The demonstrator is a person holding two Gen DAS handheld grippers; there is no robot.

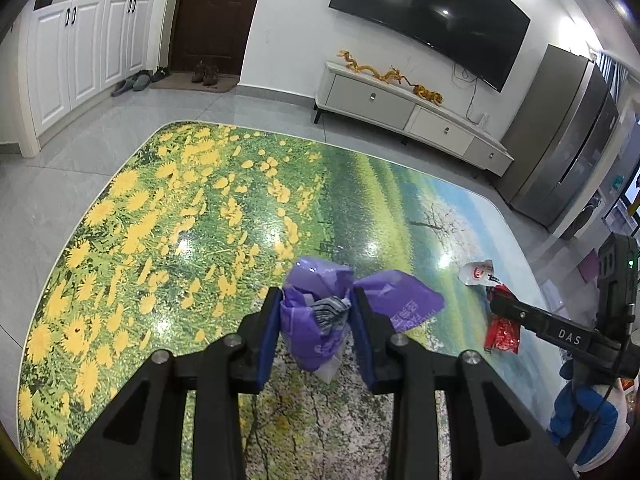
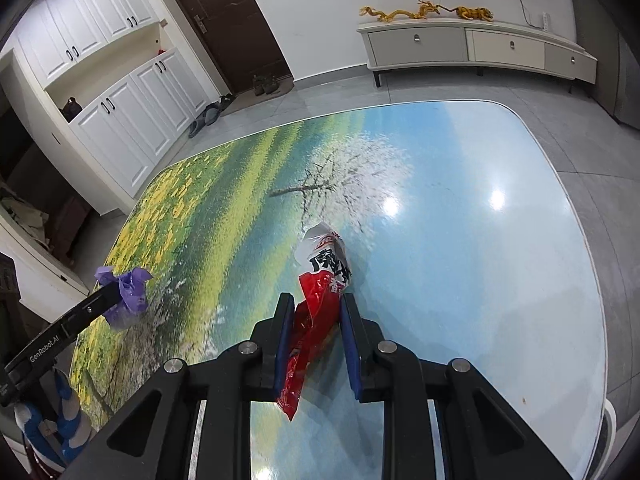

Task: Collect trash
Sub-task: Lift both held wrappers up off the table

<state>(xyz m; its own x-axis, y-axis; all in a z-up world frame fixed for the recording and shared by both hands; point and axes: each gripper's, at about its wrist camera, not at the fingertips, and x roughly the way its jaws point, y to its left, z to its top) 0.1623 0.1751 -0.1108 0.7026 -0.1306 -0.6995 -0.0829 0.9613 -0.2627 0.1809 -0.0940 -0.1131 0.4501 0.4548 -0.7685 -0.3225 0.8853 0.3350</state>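
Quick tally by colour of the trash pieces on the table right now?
Purple: 1, crumpled purple plastic bag
Red and white: 1, crinkled red-and-white snack wrapper
Total: 2, each pinched in a hand-held gripper.

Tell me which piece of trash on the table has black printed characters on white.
The red and white snack wrapper, gripped by the right tool. The other piece, the crumpled purple bag in the left tool, shows no such print.

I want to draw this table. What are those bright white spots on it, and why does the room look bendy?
Left wrist view: ceiling lights glare off the glossy table and the TV. Right wrist view: two glare spots on the table's blue end. Both views: the fisheye lens curves walls and cabinets; everything looks sharp.
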